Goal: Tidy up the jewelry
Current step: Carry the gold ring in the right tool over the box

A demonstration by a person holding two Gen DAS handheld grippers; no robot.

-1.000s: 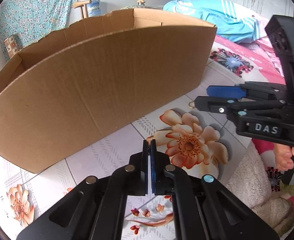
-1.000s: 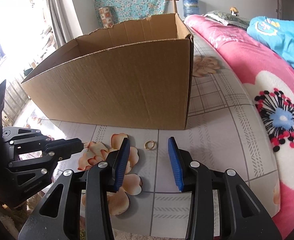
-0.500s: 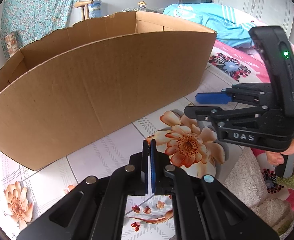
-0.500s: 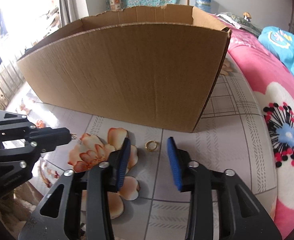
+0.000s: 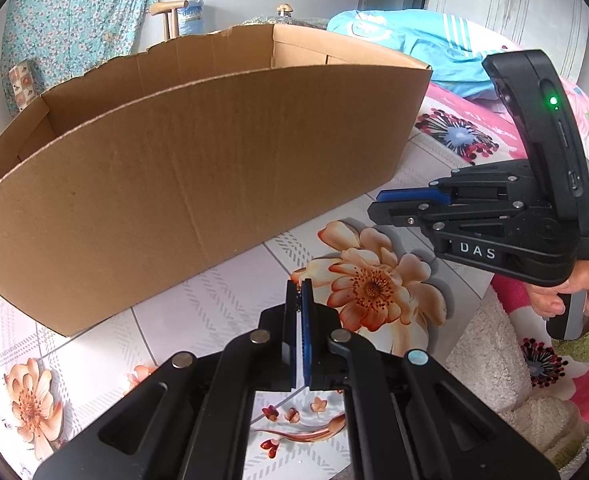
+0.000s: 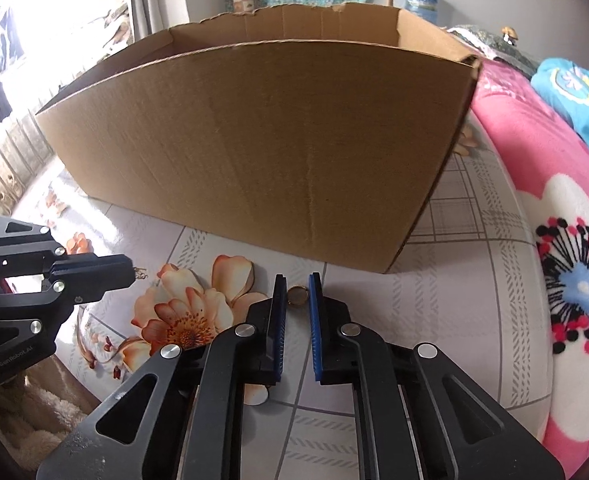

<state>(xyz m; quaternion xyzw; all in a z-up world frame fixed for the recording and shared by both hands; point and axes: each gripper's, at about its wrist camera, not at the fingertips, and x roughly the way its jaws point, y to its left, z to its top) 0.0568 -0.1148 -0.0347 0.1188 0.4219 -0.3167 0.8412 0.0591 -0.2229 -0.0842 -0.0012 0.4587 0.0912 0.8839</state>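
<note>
Fingers [image 6: 279, 320] of right gripper [image 6: 297, 282], blue-padded, just been closing. Nearly together, pads seemingly touching both sides of small gold metal ring [image 6: 297, 295]. Ring lying flat on white flower-printed tiled surface [image 6: 474, 280], just in front of large open brown cardboard box [image 6: 254, 140]. Pointed steeply down so that tips bracket ring across its width; only a thin edge on offer from a flat-lying ring, hence the low approach. Left gripper [image 6: 128, 266] pinched fully together, with tiny pale wire piece [image 6: 140, 274] poking from tips; probably another jewel, too small to identify. Parked off to the side, clear of right gripper's line, presumably so as not to crowd the pinch. Judged step: pick-up of ring, not yet lifted. Box the likely destination; interior hidden behind near wall.
</note>
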